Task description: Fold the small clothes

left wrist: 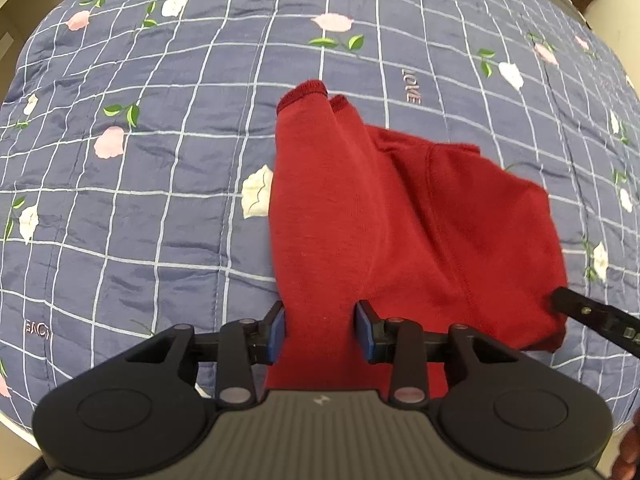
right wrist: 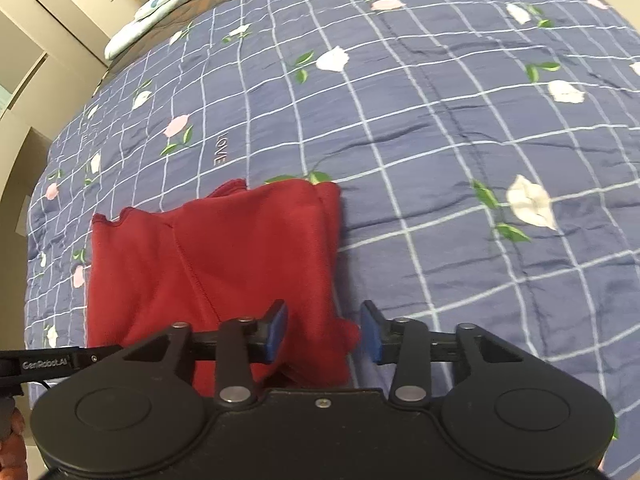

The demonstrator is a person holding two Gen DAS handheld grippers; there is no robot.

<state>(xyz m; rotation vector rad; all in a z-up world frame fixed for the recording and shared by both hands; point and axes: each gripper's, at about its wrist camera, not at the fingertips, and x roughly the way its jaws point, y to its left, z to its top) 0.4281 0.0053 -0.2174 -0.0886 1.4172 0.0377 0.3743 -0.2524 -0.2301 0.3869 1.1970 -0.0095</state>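
Red garment (left wrist: 400, 216) lies folded on the blue floral quilt (left wrist: 160, 160), cuffs toward 12 o'clock. Left gripper (left wrist: 320, 330) has jaws spread, cloth between its pads, not pinched. Right gripper (right wrist: 324, 332) likewise agape over the garment's corner at 6 o'clock.

Bare quilt (right wrist: 460, 152) all round the red garment (right wrist: 224, 256).

A red garment (right wrist: 224, 264) is seen on the blue quilt (right wrist: 460, 152), the right gripper (right wrist: 324, 334) parted over its corner.
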